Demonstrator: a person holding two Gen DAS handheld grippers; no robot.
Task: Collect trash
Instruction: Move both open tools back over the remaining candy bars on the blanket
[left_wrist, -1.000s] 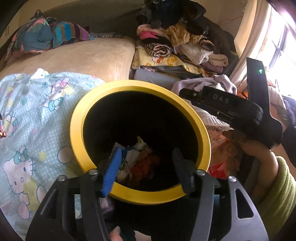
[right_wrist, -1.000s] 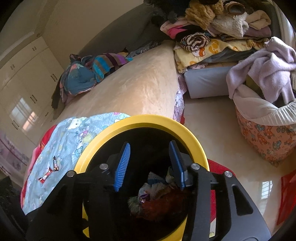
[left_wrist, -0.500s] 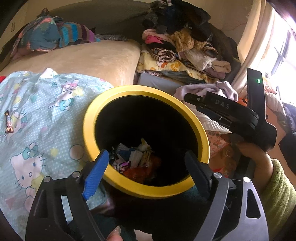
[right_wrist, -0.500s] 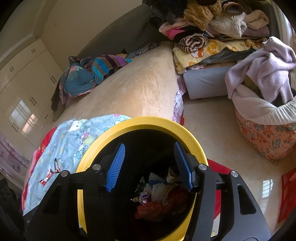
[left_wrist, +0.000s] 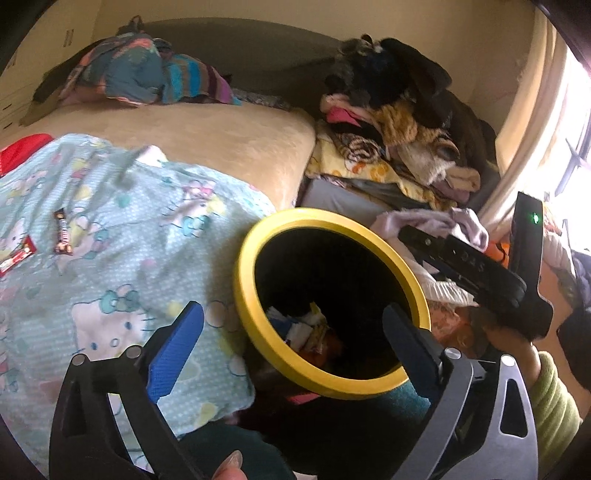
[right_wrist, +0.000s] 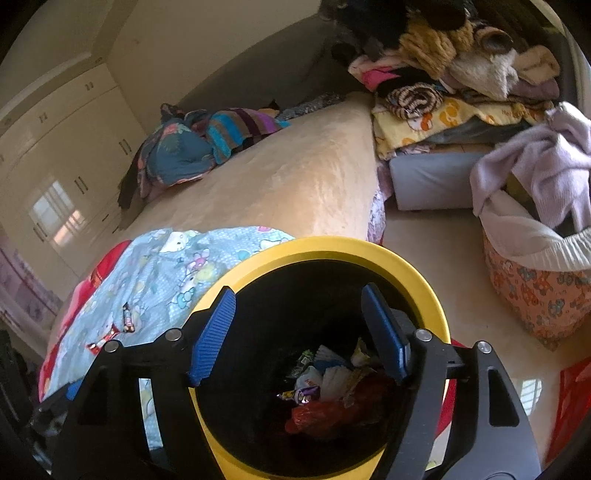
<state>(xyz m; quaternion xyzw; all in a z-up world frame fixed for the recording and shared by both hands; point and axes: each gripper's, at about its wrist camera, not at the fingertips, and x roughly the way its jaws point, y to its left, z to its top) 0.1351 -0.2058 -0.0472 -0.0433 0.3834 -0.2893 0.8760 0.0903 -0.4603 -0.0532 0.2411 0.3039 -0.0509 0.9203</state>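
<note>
bin: round black waste bin with a thick yellow rim (left_wrist: 255, 325), standing against the bed edge, crumpled wrappers and a red bag (right_wrist: 325, 410) heaped at the bottom
left gripper (left_wrist: 291, 343): blue-padded jaws opening, spread very wide, nothing between them; straddling the bin's near rim
right gripper (right_wrist: 299, 332): jaws opening, moderately apart, empty; poised straight above the bin mouth
remaining trash: dark brown candy-bar wrapper (left_wrist: 62, 232) and red-and-white wrapper (left_wrist: 16, 254) lying on the pale blue cartoon-cat blanket (left_wrist: 122, 266)
direction from left fingers: about 10 o'clock, well apart, across the blanket
direction from right fingers: about 9 o'clock, beyond the bin rim (right_wrist: 127, 317)
long axis: brown wrapper running 12 to 6 in the left wrist view
nearer hand: probably the left, already on the blanket side of the bin
likely next: reaching out to 10 o'clock, jaws set across the wrapper's short side
</note>
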